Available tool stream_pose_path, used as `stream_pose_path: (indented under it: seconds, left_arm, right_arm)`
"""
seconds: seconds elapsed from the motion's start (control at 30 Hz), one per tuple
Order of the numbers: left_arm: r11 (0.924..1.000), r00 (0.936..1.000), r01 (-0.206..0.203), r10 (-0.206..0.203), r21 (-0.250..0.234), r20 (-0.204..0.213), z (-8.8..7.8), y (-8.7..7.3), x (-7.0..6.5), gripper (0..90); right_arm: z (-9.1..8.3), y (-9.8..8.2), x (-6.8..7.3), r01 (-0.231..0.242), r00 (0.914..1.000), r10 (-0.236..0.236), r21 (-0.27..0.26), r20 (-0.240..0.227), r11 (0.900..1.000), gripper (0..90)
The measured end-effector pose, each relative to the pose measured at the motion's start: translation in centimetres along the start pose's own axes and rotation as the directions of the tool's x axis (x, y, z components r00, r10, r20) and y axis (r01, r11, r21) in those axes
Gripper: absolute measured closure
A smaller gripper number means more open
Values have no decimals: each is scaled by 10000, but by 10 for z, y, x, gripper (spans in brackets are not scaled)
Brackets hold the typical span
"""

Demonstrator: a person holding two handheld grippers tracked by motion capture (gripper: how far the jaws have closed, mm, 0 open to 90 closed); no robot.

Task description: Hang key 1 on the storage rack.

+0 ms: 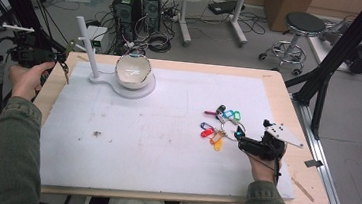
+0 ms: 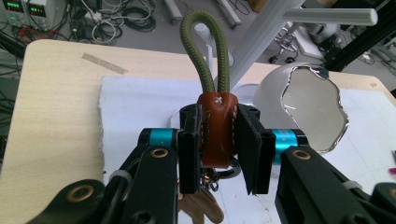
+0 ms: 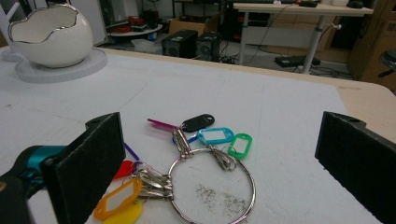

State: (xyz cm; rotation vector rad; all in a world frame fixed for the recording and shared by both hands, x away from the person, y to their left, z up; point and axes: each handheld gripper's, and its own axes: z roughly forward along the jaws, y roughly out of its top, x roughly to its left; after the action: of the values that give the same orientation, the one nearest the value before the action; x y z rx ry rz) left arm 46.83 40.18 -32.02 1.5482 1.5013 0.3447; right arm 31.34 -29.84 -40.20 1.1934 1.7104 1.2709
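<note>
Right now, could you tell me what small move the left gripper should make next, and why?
Probably ease the left gripper toward the white stand's horizontal peg: it is clamped on the brown leather key fob, whose olive cord loop stands upright just short of the peg, so the loop could likely hook over it.

Landmark: bowl, on round base at far middle of mat.

- Just left of bowl: upright post, on same base.
- Left of bowl, past post, off mat's far-left corner: left gripper, raised above table edge, clamped on leather fob; cord loop beyond jaws, toward post; keys apparently hanging beneath fob, partly hidden.
- Right of bowl and nearer the person: ring of tagged keys, flat on mat.
- Just right of ring, well apart from bowl: right gripper, low over mat, jaws spread either side of ring.
</note>
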Motion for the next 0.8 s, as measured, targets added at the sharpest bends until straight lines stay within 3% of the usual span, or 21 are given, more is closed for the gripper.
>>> stream_pose_path:
  seconds: [0.4, 0.8]
  left_arm:
    - [9996, 9990, -87, 75, 271, 442, 15, -3, -7, 707]
    - [9990, 9993, -30, 13, 457, 366, 30, -7, -12, 706]
  right_arm:
    - [0, 0, 0, -34, 10000, 34, 28, 1, 10000, 7]
    - [0, 0, -2, -64, 10000, 64, -11, -49, 10000, 7]
